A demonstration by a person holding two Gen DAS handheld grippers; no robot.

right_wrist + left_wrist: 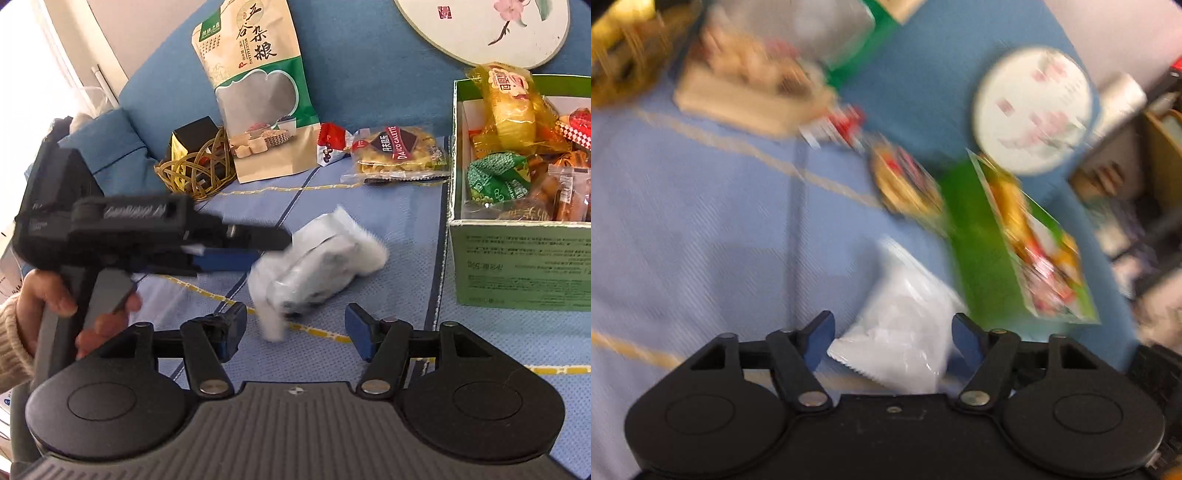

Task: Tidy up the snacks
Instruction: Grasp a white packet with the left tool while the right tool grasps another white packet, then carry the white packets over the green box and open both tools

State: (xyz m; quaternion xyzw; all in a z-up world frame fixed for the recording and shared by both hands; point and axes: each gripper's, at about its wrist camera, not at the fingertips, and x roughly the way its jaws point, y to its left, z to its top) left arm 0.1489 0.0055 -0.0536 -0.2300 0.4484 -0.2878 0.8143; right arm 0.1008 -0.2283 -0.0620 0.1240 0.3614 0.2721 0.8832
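White packet (317, 266) is lying on the blue cover (388, 332), just left of the green box (517, 266), between my two tongs. Left tongs (893, 334) are standing open around it, pads not pressing; right tongs (295, 325) are gaping too, empty, hovering just short of it. I'm reading this as the pickup for the box. To do it well: I'm squaring one set across the packet's middle, not a crimped end, closing gently since the film looks slippery, then lifting clear over the box wall. Packet print is too blurred to read. Legible nearby: cookie pack (399, 151) saying "DAICO GALETTE"; tall bag (258, 88) showing 五谷杂粮.
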